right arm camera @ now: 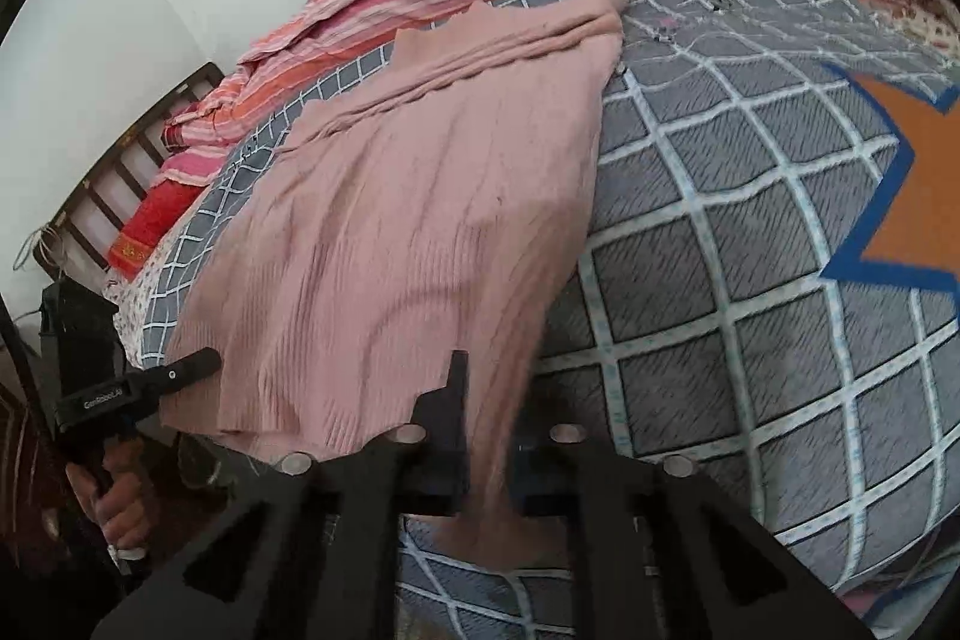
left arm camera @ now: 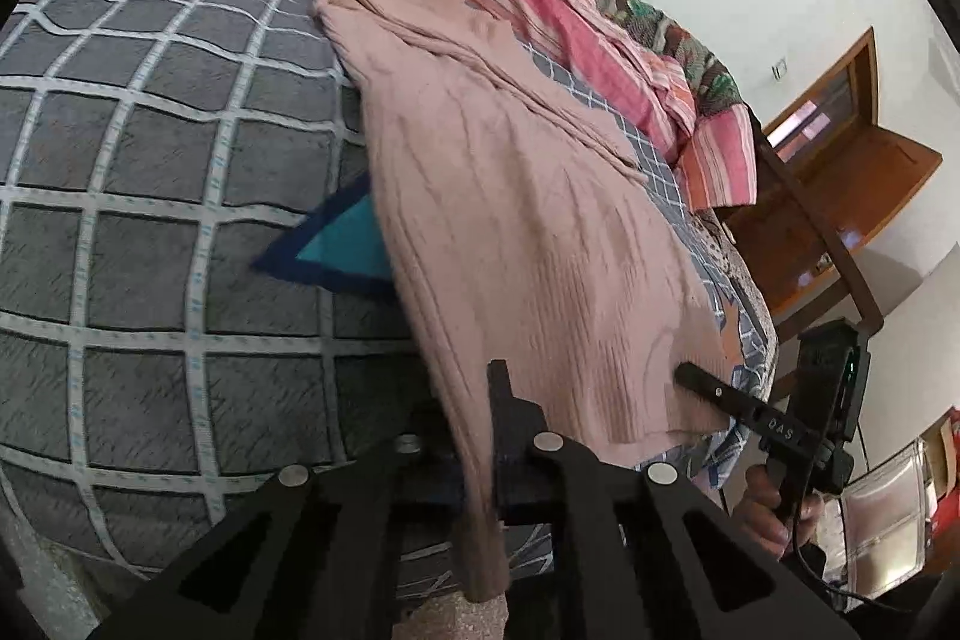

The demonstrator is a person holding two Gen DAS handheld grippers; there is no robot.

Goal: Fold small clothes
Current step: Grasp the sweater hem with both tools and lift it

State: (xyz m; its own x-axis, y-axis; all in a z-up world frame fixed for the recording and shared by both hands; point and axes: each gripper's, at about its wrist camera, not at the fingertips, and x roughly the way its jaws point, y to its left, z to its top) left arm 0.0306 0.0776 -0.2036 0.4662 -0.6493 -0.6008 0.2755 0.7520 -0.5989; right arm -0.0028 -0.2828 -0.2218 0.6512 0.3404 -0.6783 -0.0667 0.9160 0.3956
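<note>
Tools [left arm camera: 489, 436] [right arm camera: 474, 430] pinch sweater [left arm camera: 528, 220]; star [right arm camera: 918, 184] right-view only.

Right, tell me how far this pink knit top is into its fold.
Done: the sleeves of the pink knit top look folded across near its collar. In hand: the left gripper and right gripper each pinch a hem corner, lifting it off the grey checked bedcover. Left: carrying the hem up to the collar.

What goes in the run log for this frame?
stage: mid-fold | left tongs: shut on pink knit garment hem | right tongs: shut on hem | surface: checked bedcover
</note>
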